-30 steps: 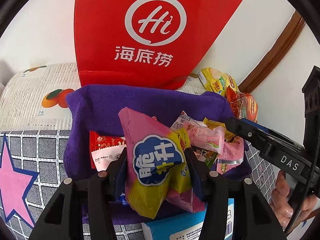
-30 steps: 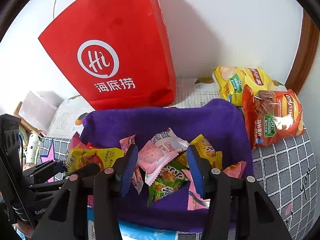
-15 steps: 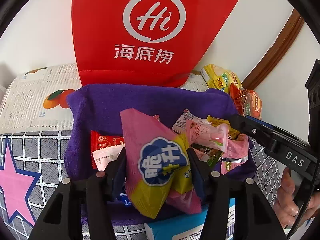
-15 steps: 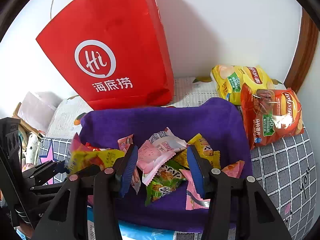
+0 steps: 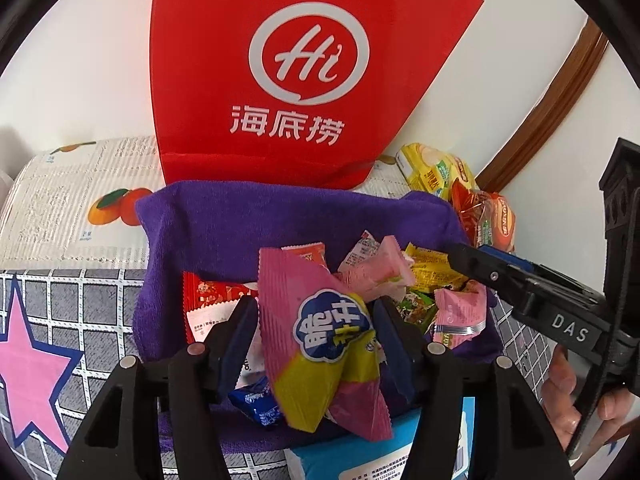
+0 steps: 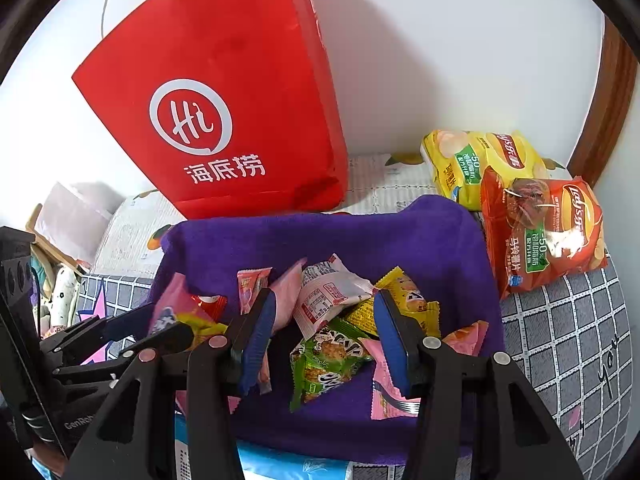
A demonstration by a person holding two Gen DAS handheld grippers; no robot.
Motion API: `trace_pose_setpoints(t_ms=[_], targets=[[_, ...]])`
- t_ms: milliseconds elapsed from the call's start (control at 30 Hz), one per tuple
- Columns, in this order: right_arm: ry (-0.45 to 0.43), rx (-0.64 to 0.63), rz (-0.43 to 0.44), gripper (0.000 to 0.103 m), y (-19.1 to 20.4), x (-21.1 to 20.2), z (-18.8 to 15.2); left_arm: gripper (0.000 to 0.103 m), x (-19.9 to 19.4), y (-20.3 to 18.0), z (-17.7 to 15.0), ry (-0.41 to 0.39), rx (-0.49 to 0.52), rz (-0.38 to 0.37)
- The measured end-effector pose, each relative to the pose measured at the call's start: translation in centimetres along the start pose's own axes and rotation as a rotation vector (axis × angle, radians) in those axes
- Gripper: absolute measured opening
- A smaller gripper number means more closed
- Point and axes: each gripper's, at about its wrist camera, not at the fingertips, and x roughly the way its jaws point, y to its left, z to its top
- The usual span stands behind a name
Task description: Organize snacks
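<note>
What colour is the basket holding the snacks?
Purple basket, best seen in the right wrist view.

Left gripper (image 5: 316, 340): matte black frame, two angular arms across the lower frame; round silver screw heads on each arm, one pinkish cap on the inner left arm. Fingers (image 5: 240, 340) carry dark blue ribbed pads.

Right gripper (image 6: 324, 344): same black build, brighter blue pads, silver screws, pinkish caps on the left arm.

In the left view, the right gripper's body at right edge reads "DAS" in white; thin black cable runs down beside it. Hand (image 5: 576, 404) at lower right, no sleeve visible.

In the right view, lower left, partial white lettering "GenRob".
</note>
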Motion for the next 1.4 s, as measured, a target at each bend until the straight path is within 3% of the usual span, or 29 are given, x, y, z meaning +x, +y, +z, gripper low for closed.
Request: trace_pose_setpoints(t_ms=[467, 700, 800, 1100, 1200, 1400], targets=[[-0.02, -0.006, -0.012, 0.051, 0.4, -1.2, 0.1, 0.061, -2.2, -0.8, 0.4, -0.053, 0.031, 0.01], [-0.075, -0.017, -0.021, 0.051, 1.2, -3.5, 0.1, 0.061, -3.4, -1.3, 0.4, -0.063, 0.045, 0.016], [-0.093, -0.014, -0.019, 0.055, 1.6, -4.3, -0.1, 0.067, -4.2, -1.5, 0.5, -0.077, 0.053, 0.015], [-0.104, -0.005, -0.044, 0.056, 2.3, -8.0, -1.4, 0.069, -6.6, -2.5, 0.4, -0.111, 0.077, 0.036], [-0.132, 0.008, -0.058, 0.066, 2.0, -10.4, -2.3, 0.073, -7.8, -3.4, 0.1, -0.131, 0.094, 0.055], [-0.187, 0.006, -0.113, 0.075, 1.6, -15.7, -4.9, 0.081, -10.7, -4.7, -1.4, -0.184, 0.112, 0.084]])
